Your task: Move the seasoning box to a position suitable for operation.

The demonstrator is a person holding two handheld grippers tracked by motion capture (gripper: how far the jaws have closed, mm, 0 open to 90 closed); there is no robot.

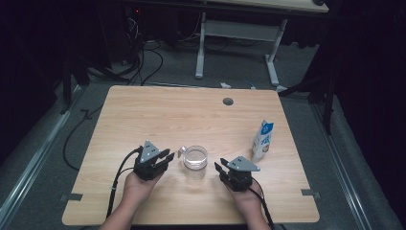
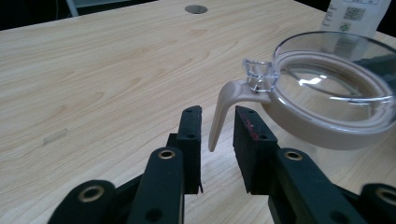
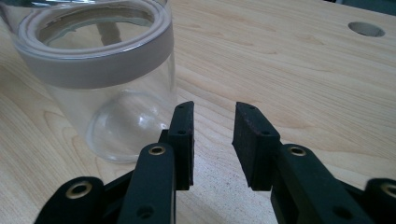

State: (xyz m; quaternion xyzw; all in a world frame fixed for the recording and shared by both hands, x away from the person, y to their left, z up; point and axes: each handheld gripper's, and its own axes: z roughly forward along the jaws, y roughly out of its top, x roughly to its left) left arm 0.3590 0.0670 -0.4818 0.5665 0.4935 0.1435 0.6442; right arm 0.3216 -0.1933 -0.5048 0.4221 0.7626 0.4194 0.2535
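We find the left gripper parted, bracketing the beige handle of the clear glass jar ready for clamping. The right gripper stands released beside it, grasping nothing.

Dim room, grey floor, white-legged desk, cables

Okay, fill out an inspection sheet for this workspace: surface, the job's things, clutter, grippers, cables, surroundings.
Surface: light wooden table, with a round grommet hole near the far edge.
Job's things: clear glass jar with a beige collar; hinged lid open, beige lid lever hanging down.
Clutter: milk carton standing upright to the right of the jar.
Grippers: left gripper open, jaws either side of the lever, not pressing; right gripper open, beside the jar.
Cables: one trails from each gripper; more on the floor behind.
Surroundings: dark room, white-legged desk beyond.
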